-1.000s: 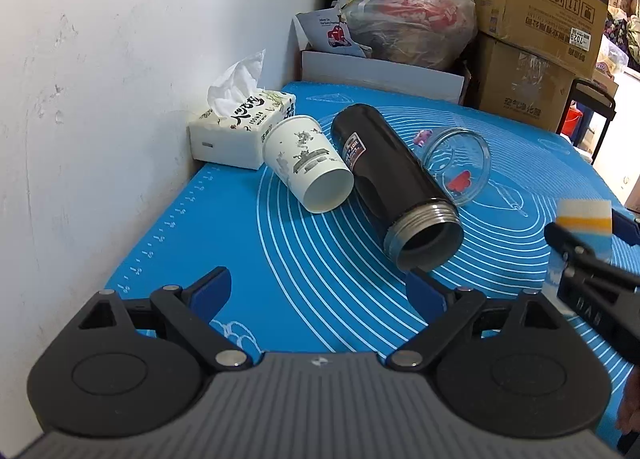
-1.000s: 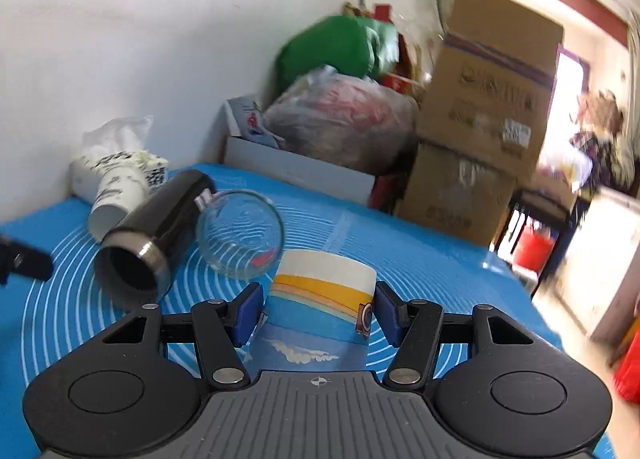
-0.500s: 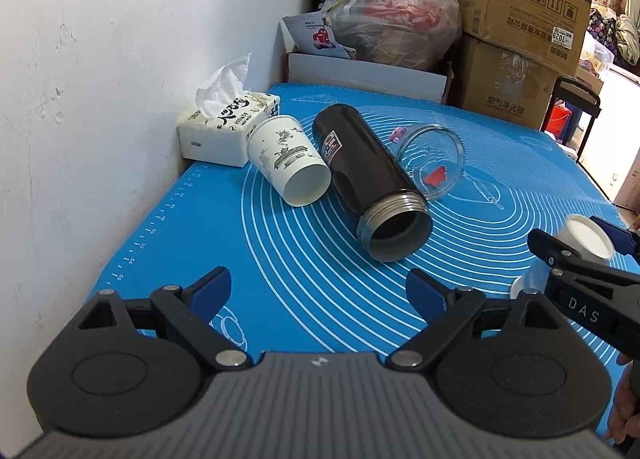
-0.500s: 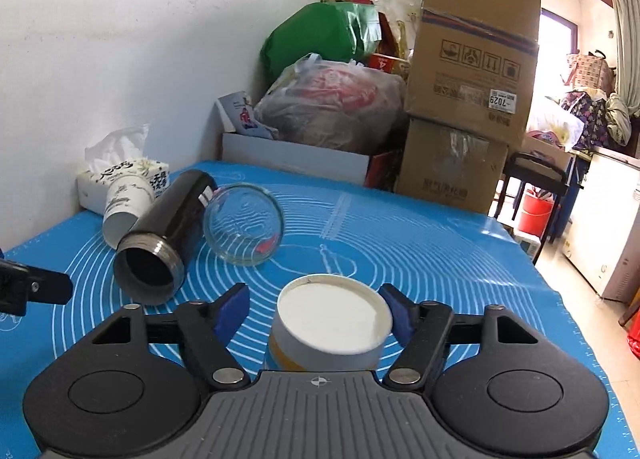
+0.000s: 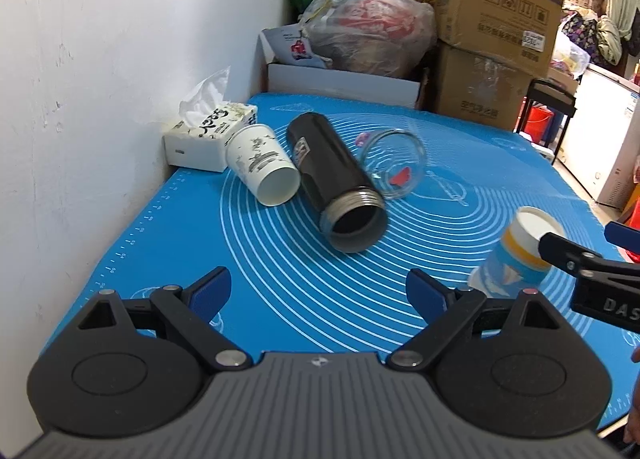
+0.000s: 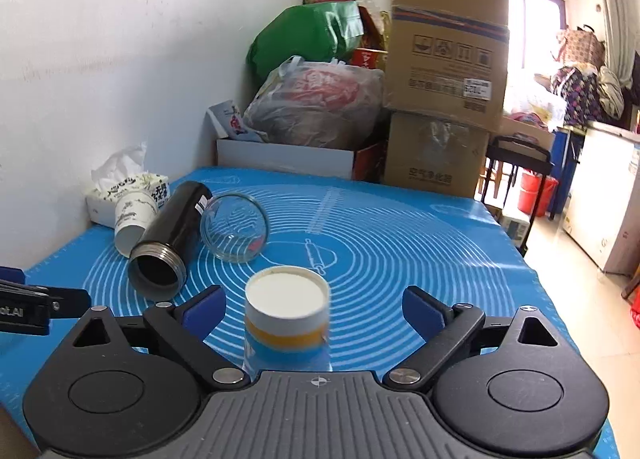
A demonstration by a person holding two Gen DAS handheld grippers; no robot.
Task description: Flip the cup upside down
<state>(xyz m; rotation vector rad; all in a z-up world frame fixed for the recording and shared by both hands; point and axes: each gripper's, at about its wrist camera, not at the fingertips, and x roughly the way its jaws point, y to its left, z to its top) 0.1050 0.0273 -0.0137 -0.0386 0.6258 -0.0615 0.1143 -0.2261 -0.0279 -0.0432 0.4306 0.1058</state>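
— Blue baking mat (image 6: 400,243) underneath, cluttered wall corner behind. Where's the cup?

— Nearest thing: the paper cup (image 6: 286,317) stands base-up on the mat between the right gripper (image 6: 312,305), whose jaws are spread wide and touch nothing. The left gripper (image 5: 318,287) hangs just as open, empty.

— How would it handle?

— Light, thin-walled, easily crushed, I'd say — pinch gently mid-wall. Farther off lie a black flask (image 6: 170,233) and glass (image 6: 234,227).
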